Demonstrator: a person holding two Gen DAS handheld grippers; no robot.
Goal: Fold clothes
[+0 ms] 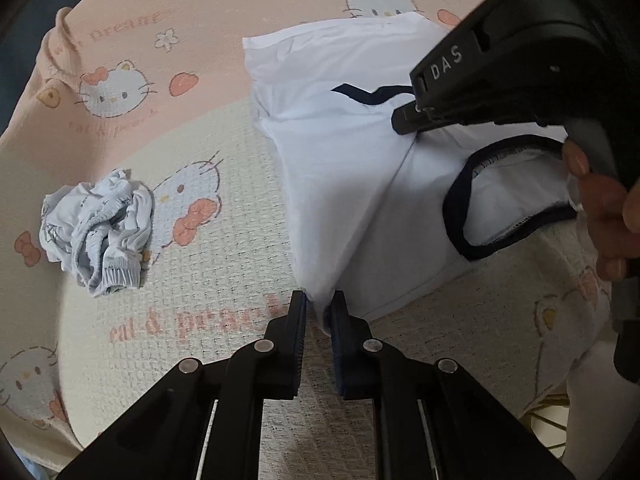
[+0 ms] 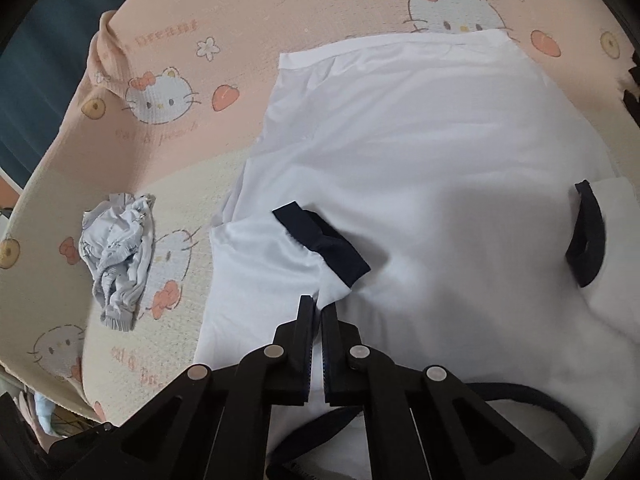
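Note:
A white T-shirt (image 1: 344,184) with navy trim lies on the cartoon-cat blanket, collar end toward me. My left gripper (image 1: 319,304) is shut on the shirt's near left shoulder corner, and the cloth rises in a ridge from its jaws. In the left wrist view my right gripper (image 1: 408,120) reaches in from the upper right, low over the shirt, a hand on its handle. In the right wrist view the same T-shirt (image 2: 420,140) spreads wide, and my right gripper (image 2: 319,306) is shut on the left sleeve (image 2: 320,240), folded onto the body, just below its navy cuff.
A crumpled pale-blue garment (image 1: 96,224) lies on the blanket (image 1: 200,128) to the shirt's left, also visible as the pale-blue garment (image 2: 118,248) in the right wrist view. The blanket's left edge drops off to a dark floor (image 2: 48,80).

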